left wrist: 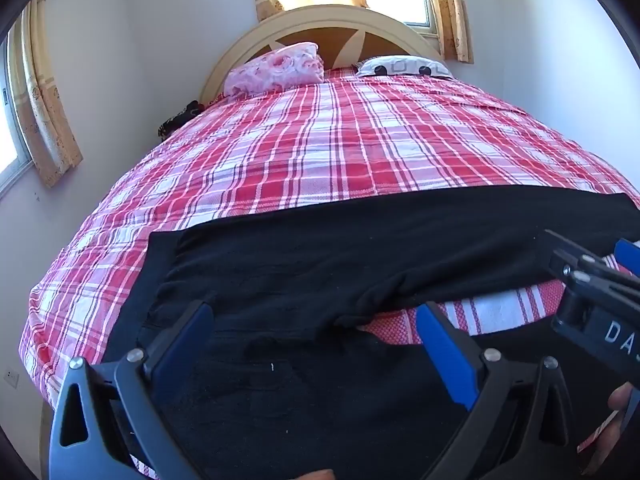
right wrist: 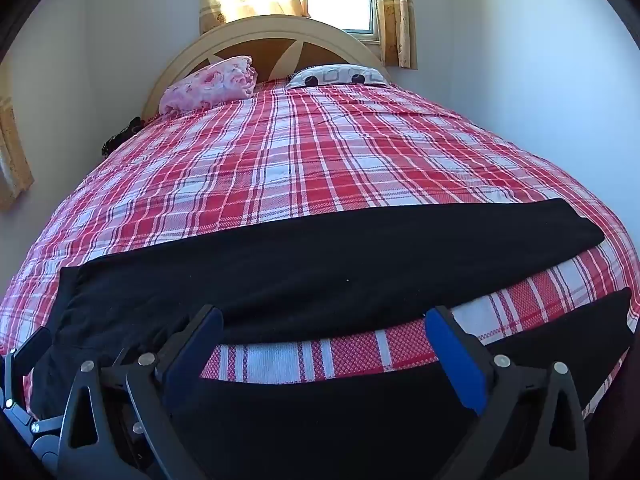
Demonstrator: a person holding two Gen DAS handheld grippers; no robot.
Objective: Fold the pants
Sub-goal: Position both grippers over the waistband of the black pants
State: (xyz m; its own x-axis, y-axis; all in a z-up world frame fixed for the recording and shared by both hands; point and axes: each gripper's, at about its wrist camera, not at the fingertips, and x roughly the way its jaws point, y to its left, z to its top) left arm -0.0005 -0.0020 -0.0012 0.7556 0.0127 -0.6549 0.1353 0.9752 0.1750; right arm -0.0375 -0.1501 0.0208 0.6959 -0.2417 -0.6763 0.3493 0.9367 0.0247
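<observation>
Black pants [left wrist: 320,264] lie spread across the near part of a bed with a red and white plaid cover [left wrist: 320,140]. The waistband end is at the left, the two legs run to the right with a strip of cover between them [right wrist: 320,356]. My left gripper [left wrist: 316,320] is open, its blue-padded fingers just above the crotch area. My right gripper [right wrist: 324,328] is open, over the near leg [right wrist: 360,408] and the gap between the legs. It also shows at the right edge of the left wrist view [left wrist: 592,280].
A pink floral pillow [left wrist: 276,68] and a white patterned pillow [left wrist: 404,66] lie by the cream headboard [left wrist: 320,20]. Curtained windows are behind the bed and on the left wall [left wrist: 36,96]. A dark object [left wrist: 180,118] sits beside the bed's left edge.
</observation>
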